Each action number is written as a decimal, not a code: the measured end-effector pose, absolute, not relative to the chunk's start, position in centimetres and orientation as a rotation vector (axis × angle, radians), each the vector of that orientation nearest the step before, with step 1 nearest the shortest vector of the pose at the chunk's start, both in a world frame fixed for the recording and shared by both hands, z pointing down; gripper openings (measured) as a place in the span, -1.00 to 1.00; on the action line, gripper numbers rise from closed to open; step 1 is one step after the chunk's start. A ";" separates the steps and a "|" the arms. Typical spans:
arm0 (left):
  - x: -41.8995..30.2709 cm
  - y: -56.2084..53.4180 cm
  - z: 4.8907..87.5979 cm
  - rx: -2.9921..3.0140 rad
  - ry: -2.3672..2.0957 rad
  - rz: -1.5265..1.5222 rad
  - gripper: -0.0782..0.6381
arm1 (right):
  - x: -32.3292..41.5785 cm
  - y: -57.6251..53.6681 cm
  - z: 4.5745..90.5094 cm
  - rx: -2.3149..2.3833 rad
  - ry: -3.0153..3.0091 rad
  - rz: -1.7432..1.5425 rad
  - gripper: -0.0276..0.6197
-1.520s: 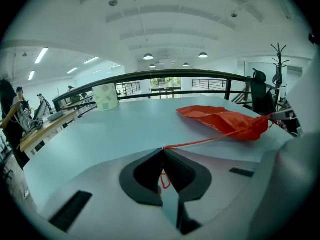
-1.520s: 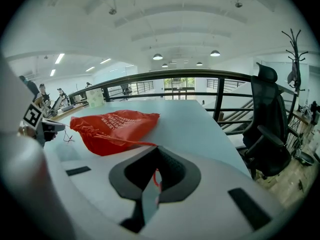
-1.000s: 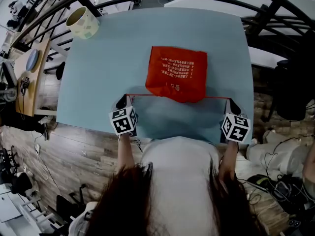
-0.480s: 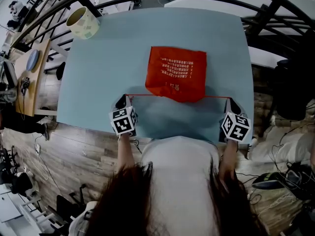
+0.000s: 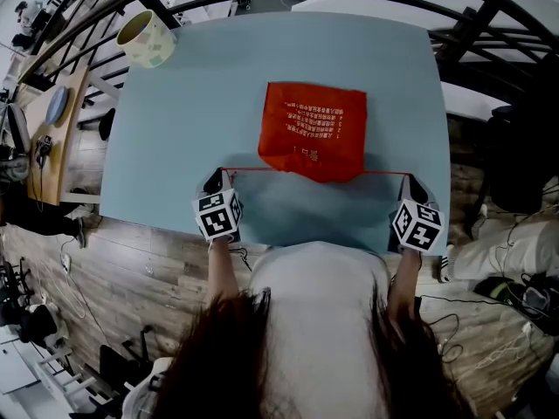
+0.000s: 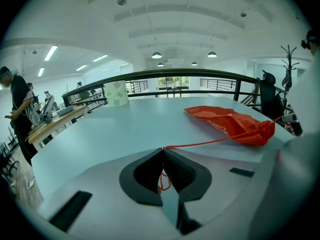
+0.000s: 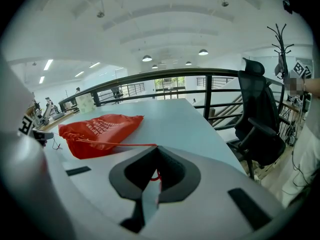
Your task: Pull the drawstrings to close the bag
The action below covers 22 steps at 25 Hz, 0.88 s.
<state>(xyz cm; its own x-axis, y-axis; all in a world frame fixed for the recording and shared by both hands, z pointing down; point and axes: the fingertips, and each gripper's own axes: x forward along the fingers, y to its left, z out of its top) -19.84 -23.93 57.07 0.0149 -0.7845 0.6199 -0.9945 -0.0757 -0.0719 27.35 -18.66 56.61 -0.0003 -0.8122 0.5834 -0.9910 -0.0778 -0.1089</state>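
Red bag (image 5: 312, 129) points its gathered mouth at the person, drawstrings (image 5: 249, 170) taut crosswise.

I'm looking into a big open-plan office, on what looks like an upper level. A black railing (image 6: 200, 75) curves round the far edge of my pale blue counter (image 5: 175, 103), under a white vaulted ceiling with round hanging lights (image 6: 157, 55). At the left of the left claw's view a person (image 6: 20, 109) stands by a cluttered desk (image 6: 55, 121). The right claw's view shows a black office chair (image 7: 257, 114) and a coat stand (image 7: 278, 44) at its right. Cables (image 5: 489, 347) trail over the wood floor (image 5: 131, 269).
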 end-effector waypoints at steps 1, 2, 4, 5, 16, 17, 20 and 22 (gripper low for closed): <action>-19.9 -23.9 57.1 1.912 -1.821 0.740 -0.73 | 27.5 -18.6 56.6 1.954 -1.861 0.744 -0.84; -20.0 -24.0 57.0 1.911 -1.822 0.739 -0.73 | 27.7 -18.6 56.6 1.961 -1.855 0.748 -0.84; -20.0 -24.0 56.9 1.912 -1.820 0.738 -0.73 | 28.1 -18.5 56.5 1.972 -1.848 0.756 -0.84; -20.0 -24.0 56.9 1.913 -1.820 0.739 -0.73 | 28.2 -18.4 56.5 1.974 -1.845 0.755 -0.84; -20.2 -23.9 56.9 1.913 -1.826 0.738 -0.73 | 28.6 -18.3 56.5 1.989 -1.836 0.760 -0.84; -20.4 -23.9 56.9 1.908 -1.830 0.736 -0.73 | 28.7 -18.2 56.6 1.994 -1.833 0.762 -0.84; -20.7 -23.7 56.8 1.900 -1.839 0.729 -0.73 | 29.0 -18.0 56.7 1.998 -1.829 0.762 -0.84; -20.7 -23.7 56.8 1.899 -1.842 0.731 -0.73 | 29.0 -17.9 56.7 1.998 -1.827 0.761 -0.84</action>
